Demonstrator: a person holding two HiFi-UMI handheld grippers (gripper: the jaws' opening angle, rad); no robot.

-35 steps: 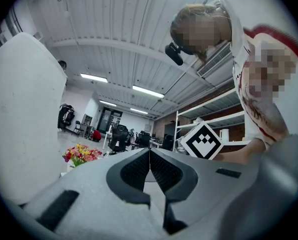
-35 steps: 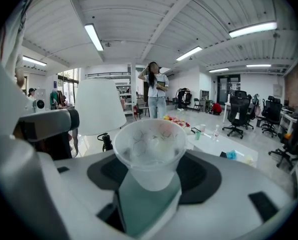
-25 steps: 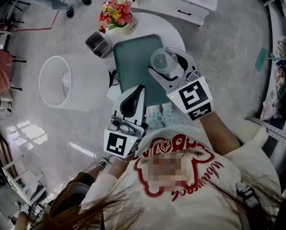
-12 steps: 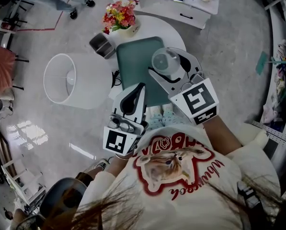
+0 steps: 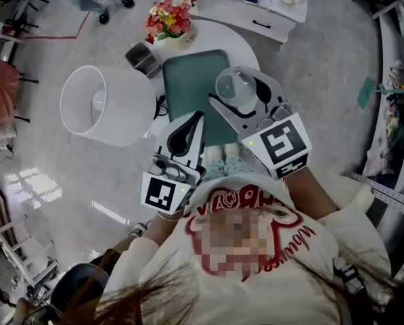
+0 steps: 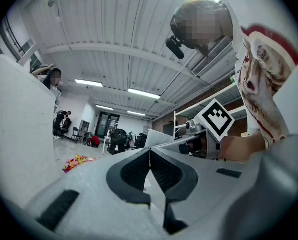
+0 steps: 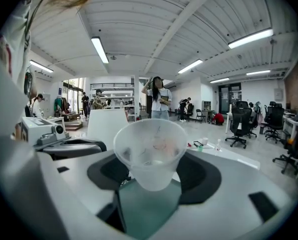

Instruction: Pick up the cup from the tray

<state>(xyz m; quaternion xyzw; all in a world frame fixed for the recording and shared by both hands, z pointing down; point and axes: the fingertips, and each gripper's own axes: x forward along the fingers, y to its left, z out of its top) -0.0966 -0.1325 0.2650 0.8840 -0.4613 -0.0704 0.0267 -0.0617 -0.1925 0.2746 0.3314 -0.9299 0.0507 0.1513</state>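
A clear plastic cup (image 5: 234, 87) (image 7: 149, 151) is held upright between the jaws of my right gripper (image 5: 237, 92) (image 7: 151, 176), lifted above the green tray (image 5: 191, 90) (image 7: 149, 209). The tray lies on a small round white table (image 5: 245, 42) and has nothing on it. My left gripper (image 5: 187, 128) (image 6: 149, 165) hangs at the tray's near left edge. Its jaws are pressed together with nothing between them.
A flower bouquet (image 5: 166, 19) and a small grey box (image 5: 142, 58) stand at the table's far left. A white lamp shade (image 5: 105, 104) lies on the floor to the left. A white desk (image 5: 252, 2) stands beyond the table. Several people and office chairs (image 7: 238, 121) are far off.
Both grippers have held nearly still, the cup staying in the right one. The head view has shifted slightly.
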